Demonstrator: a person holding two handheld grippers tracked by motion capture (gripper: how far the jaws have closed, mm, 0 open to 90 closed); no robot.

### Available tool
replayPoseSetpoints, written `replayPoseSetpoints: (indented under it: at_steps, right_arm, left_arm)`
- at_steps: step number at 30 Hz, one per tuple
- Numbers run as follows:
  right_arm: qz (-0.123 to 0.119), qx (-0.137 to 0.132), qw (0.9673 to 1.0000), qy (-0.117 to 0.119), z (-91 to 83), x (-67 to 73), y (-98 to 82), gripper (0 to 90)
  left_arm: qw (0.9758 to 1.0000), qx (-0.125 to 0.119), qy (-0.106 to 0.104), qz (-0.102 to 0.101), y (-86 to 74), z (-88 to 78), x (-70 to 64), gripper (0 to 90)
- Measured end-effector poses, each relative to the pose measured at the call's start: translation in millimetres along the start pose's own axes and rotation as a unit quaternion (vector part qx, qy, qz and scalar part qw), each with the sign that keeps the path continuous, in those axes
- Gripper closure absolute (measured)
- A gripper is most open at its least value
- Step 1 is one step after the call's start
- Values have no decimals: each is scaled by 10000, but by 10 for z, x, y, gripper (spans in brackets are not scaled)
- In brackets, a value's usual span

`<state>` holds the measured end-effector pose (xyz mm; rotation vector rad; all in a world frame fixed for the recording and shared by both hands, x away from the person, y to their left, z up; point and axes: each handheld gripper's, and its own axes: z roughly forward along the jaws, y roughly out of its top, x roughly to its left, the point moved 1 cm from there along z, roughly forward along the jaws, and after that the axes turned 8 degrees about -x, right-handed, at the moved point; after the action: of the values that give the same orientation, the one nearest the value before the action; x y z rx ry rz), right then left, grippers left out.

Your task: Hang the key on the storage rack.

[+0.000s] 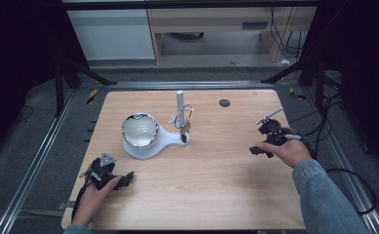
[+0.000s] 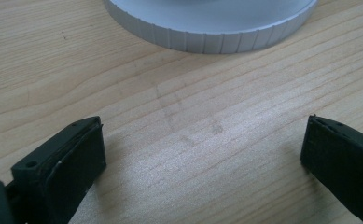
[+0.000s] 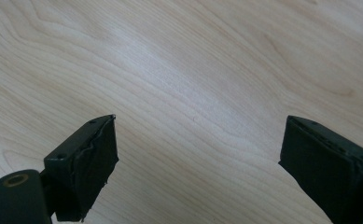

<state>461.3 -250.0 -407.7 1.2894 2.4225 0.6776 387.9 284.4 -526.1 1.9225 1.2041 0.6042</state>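
White-based stand [image 1: 150,144] (carrying a round mirror-like bowl [image 1: 140,129] and an upright post [image 1: 180,101] with a wire clip) is sitting left of centre on the wooden table [image 1: 211,190]. Left gripper [image 1: 120,181] is resting near its ribbed base [image 2: 212,32], jaws spread wide, holding nothing. Right gripper [image 1: 259,151] is lying well apart at the right edge, jaws likewise wide and empty.

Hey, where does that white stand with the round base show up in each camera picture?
High view: white stand sits centre-left on the table.
Left gripper view: its ribbed round base runs along the top edge.
Right gripper view: bare wood between open jaws.
Shared landmark: the light wood grain.
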Motion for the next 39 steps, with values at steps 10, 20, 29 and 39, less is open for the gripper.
replayPoseSetpoints:
  at_steps: [10, 20, 29, 39]
  right_arm:
    - [146, 76, 9999, 40, 159, -8, -270, 121]
    - [506, -111, 9985, -177, 362, -144, -445, 119]
    - [720, -286, 9965, -311, 502, -194, -503, 112]
    - [782, -383, 9957, -330, 625, -149, -490, 111]
  left_arm:
    - [10000, 1, 0, 1, 0, 0, 0, 0]
    - [10000, 0, 0, 0, 0, 0, 0, 0]
    - [10000, 1, 0, 0, 0, 0, 0, 0]
    - [10000, 1, -1, 0, 0, 0, 0, 0]
